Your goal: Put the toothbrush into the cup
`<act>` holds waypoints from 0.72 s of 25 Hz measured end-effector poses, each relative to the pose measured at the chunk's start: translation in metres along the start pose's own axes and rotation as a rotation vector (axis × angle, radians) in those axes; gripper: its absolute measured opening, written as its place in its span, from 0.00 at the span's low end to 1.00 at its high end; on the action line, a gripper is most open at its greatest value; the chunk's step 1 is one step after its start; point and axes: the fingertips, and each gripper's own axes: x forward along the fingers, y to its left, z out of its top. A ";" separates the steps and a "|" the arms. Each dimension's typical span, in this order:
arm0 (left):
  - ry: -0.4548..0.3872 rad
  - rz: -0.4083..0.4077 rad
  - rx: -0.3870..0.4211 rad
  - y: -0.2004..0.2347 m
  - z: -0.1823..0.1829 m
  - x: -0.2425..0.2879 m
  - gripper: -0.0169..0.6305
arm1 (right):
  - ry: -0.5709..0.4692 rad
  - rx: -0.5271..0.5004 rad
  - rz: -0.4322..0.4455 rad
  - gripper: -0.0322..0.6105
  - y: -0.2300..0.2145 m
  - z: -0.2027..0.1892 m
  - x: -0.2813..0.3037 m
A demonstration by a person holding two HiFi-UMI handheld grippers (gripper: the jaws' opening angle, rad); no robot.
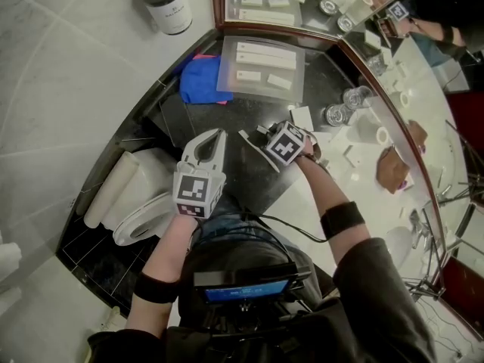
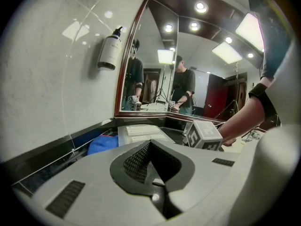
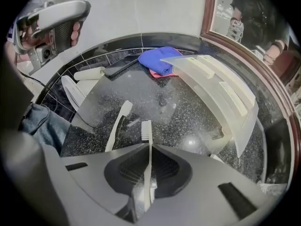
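Note:
A white toothbrush (image 3: pixel 146 147) stands between the jaws of my right gripper (image 3: pixel 149 145), bristle head sticking out past the tips; the jaws are shut on its handle. A second white toothbrush (image 3: pixel 119 124) lies on the black speckled counter (image 3: pixel 183 112) just left of it. In the head view my right gripper (image 1: pixel 255 139) points steeply down at the counter. My left gripper (image 1: pixel 218 134) hovers beside it, shut and empty, as the left gripper view (image 2: pixel 150 143) confirms. Two glass cups (image 1: pixel 336 114) stand to the right by the mirror's edge.
A clear plastic tray (image 1: pixel 261 66) and a blue cloth (image 1: pixel 200 79) lie at the back of the counter. A rolled white towel (image 1: pixel 113 187) sits at the left. A dark bottle (image 1: pixel 168 2) hangs on the wall. Small items cover the white counter (image 1: pixel 363 180) on the right.

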 end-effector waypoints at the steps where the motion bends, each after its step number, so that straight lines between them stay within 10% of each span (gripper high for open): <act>1: 0.001 0.001 -0.002 0.001 0.000 0.000 0.03 | -0.001 0.001 0.001 0.10 0.000 0.000 0.000; 18: 0.000 -0.028 0.028 -0.017 0.007 0.002 0.03 | -0.120 0.089 -0.052 0.10 -0.009 0.011 -0.046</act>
